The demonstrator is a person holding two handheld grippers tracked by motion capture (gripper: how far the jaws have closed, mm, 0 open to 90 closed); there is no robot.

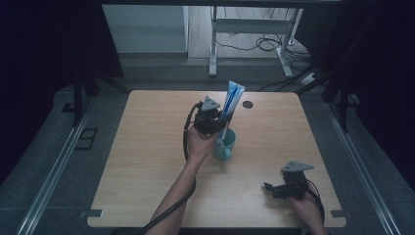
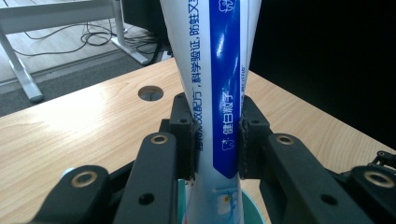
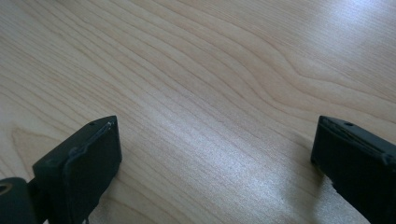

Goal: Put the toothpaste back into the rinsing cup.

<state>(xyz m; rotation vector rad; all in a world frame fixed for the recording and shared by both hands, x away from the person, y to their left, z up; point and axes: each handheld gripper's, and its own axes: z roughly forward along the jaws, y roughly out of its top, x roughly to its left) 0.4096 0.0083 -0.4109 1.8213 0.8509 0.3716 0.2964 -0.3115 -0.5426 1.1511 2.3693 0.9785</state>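
A white and blue toothpaste tube (image 1: 232,102) stands upright with its lower end inside a teal cup (image 1: 225,144) at the middle of the wooden table (image 1: 147,147). My left gripper (image 1: 219,123) is shut on the tube just above the cup. In the left gripper view both pads (image 2: 188,135) press the tube (image 2: 219,93) from either side, and the cup's rim (image 2: 250,207) shows below. Near the table's front right, my right gripper (image 1: 270,187) rests low over bare wood. In the right gripper view its jaws stand wide apart with nothing between them (image 3: 215,154).
A round cable hole (image 1: 247,104) is set in the table behind the cup. Desk legs and loose cables (image 1: 264,44) lie on the floor beyond the far edge. Dark curtains hang at both sides.
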